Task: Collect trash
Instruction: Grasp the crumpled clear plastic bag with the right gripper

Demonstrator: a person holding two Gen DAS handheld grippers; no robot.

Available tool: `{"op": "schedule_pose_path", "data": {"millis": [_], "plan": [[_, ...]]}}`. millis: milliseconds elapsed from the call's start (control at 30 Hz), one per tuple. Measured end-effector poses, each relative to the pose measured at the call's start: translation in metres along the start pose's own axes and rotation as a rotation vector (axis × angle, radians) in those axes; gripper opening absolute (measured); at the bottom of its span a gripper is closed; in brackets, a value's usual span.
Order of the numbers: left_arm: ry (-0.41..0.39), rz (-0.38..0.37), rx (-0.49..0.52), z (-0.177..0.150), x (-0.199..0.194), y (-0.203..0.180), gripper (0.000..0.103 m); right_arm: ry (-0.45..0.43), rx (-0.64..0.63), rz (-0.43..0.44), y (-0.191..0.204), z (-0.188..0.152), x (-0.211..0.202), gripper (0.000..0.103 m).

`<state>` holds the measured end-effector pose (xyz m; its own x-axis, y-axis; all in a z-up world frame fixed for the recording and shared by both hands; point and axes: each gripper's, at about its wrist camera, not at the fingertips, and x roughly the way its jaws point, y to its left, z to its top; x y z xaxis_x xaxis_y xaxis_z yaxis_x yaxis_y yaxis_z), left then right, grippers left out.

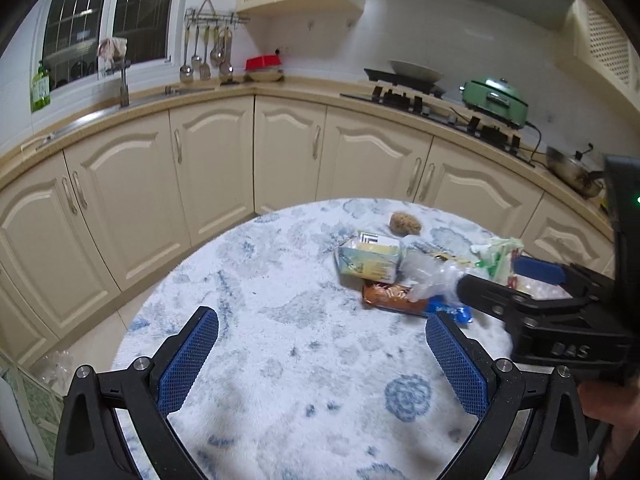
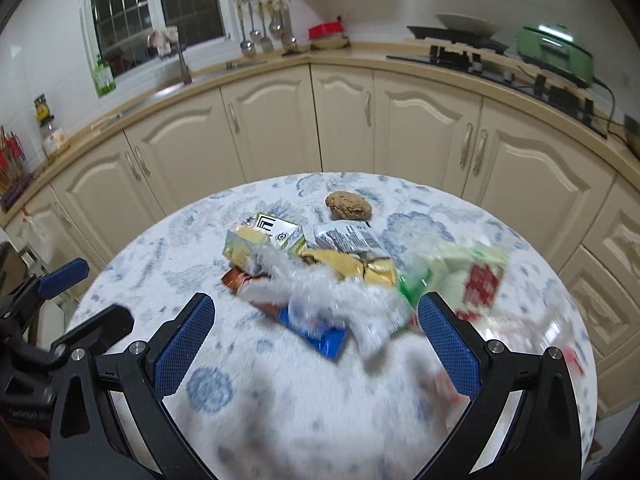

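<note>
Trash pile: wrappers, a yellow carton (image 2: 264,240) and crumpled clear plastic (image 2: 320,292) heaped on the round table (image 1: 280,340), its far half.
Right gripper (image 2: 316,332): fingers wide apart, empty — the plastic lies just ahead of them, blurred.
Left gripper (image 1: 320,344): fingers apart, empty, over bare cloth; the carton sits ahead and to its right.
Nearer hand: the right, by my judgement.
Long axis: carton lies crosswise to the right gripper.
Bin: none in view.

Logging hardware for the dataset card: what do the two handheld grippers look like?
Both match: the left gripper and right gripper have matte black angular frames, silver pivot bolts and blue cross-hatched finger pads. The right gripper's body shows embossed "DAS" lettering and a small green LED.
</note>
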<state>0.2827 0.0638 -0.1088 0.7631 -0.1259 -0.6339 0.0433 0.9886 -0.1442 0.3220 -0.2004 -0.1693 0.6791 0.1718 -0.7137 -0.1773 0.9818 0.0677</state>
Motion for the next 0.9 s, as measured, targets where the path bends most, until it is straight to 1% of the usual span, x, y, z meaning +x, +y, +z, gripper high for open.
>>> {"op": "schedule_pose_path", "data": {"millis": [67,100,133,200,233,267,300,333,367,433,633,733,900], "plan": [[0.023,-0.010,-0.010,0.004,0.018,0.003,0.102,0.028,-0.028,-0.011,0.002,0.004,0.017,0.101],[0.032,-0.014,-0.013,0.005,0.025,0.003,0.102,0.046,-0.042,-0.022,0.004,0.005,0.028,0.096],[0.042,-0.018,-0.016,0.008,0.032,0.004,0.102,0.066,-0.057,-0.027,0.005,0.005,0.039,0.087],[0.063,-0.023,-0.018,0.010,0.044,0.005,0.102,0.091,-0.075,-0.031,0.006,0.003,0.050,0.077],[0.070,-0.026,-0.017,0.011,0.048,0.005,0.102,0.076,-0.094,-0.052,0.008,0.002,0.051,0.067],[0.076,-0.027,-0.015,0.013,0.053,0.006,0.102,0.076,-0.107,-0.066,0.009,0.001,0.051,0.059],[0.080,-0.027,-0.014,0.013,0.055,0.006,0.102,0.076,-0.106,-0.059,0.008,0.000,0.050,0.041],[0.086,-0.030,-0.010,0.016,0.060,0.005,0.102,0.084,-0.095,-0.038,0.006,-0.001,0.049,0.030],[0.089,-0.033,-0.006,0.016,0.061,0.003,0.102,0.087,-0.079,-0.012,0.004,-0.003,0.048,0.028],[0.091,-0.037,0.004,0.019,0.064,0.000,0.102,0.088,-0.076,-0.018,0.000,-0.007,0.044,0.026],[0.107,-0.048,0.056,0.027,0.079,-0.017,0.102,0.078,0.004,0.030,-0.017,-0.024,0.015,0.026],[0.130,-0.057,0.081,0.033,0.091,-0.030,0.102,0.072,0.050,0.042,-0.028,-0.031,0.004,0.026],[0.165,-0.055,0.112,0.038,0.107,-0.058,0.102,0.034,0.146,0.068,-0.050,-0.043,-0.015,0.026]]}}
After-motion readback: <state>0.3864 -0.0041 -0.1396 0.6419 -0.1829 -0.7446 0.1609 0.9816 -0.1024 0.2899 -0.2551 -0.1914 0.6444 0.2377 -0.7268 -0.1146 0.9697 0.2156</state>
